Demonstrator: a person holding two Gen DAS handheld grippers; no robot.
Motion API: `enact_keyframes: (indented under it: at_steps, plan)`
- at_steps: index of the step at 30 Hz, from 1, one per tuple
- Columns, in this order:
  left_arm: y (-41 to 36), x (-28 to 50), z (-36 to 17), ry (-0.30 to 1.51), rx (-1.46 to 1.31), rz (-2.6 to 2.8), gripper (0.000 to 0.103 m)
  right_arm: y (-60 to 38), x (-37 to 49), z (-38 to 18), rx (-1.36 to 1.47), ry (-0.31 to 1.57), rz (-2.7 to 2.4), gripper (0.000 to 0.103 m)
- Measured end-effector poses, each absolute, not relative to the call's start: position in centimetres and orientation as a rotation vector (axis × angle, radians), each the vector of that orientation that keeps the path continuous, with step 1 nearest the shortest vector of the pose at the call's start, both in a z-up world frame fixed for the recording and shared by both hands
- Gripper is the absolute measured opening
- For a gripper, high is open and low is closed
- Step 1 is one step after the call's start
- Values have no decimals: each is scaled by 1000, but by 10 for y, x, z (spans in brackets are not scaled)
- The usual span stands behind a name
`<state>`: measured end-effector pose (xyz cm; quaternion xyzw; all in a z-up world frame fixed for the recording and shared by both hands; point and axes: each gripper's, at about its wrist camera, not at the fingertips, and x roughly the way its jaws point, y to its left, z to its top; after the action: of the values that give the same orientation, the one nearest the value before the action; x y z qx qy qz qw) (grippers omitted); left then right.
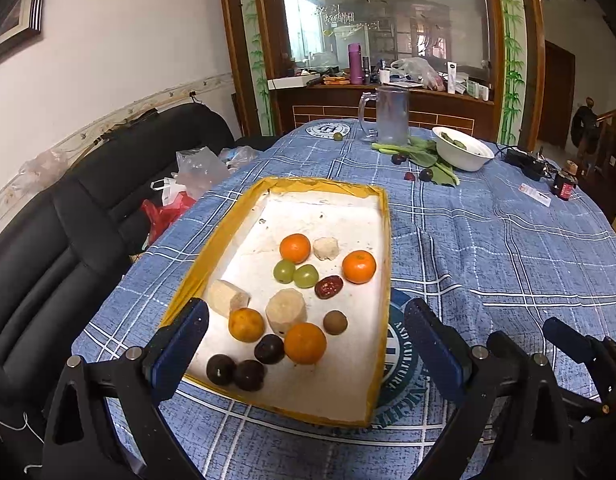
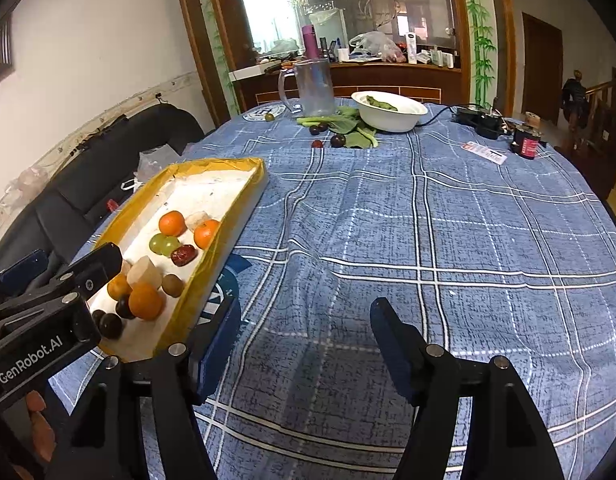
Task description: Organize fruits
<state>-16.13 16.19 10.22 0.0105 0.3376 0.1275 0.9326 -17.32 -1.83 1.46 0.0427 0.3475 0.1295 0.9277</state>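
Hovering my left gripper (image 1: 304,344) spread over the tray (image 1: 382,216), my right gripper (image 2: 304,344) spread above bare surface (image 2: 448,240). Most fruit sits in the tray; plums (image 2: 338,140) near the bowl (image 2: 390,111) are left, I judge.

Woven, matt blue plaid cloth (image 2: 428,240) over the table. Tray (image 1: 382,240) edged in glossy yellow tape, chalky rough white inside. Shiny-skinned oranges (image 1: 305,343), clear plastic jug (image 1: 392,116), glossy white bowl (image 2: 390,114).
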Motion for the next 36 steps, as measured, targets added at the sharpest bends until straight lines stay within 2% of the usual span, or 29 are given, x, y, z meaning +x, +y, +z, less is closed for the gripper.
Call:
enact_keyframes:
  at_steps: [5, 23, 26, 28, 33, 36]
  plan:
    - [163, -166, 101, 674, 6, 250, 98, -15, -180, 13, 54, 688, 242, 76]
    - [179, -182, 100, 587, -24, 325, 98, 1, -187, 0, 17, 696, 272, 77]
    - [177, -195, 108, 490, 16, 418, 98, 5, -190, 3, 12, 686, 284, 77]
    - [174, -207, 115, 402, 38, 488, 103, 9, -193, 7, -3, 672, 301, 77]
    - [168, -245, 134, 149, 43, 450, 103, 21, -200, 18, -39, 635, 333, 77]
    - [165, -254, 136, 84, 53, 407, 103, 23, -201, 18, -39, 635, 342, 79]
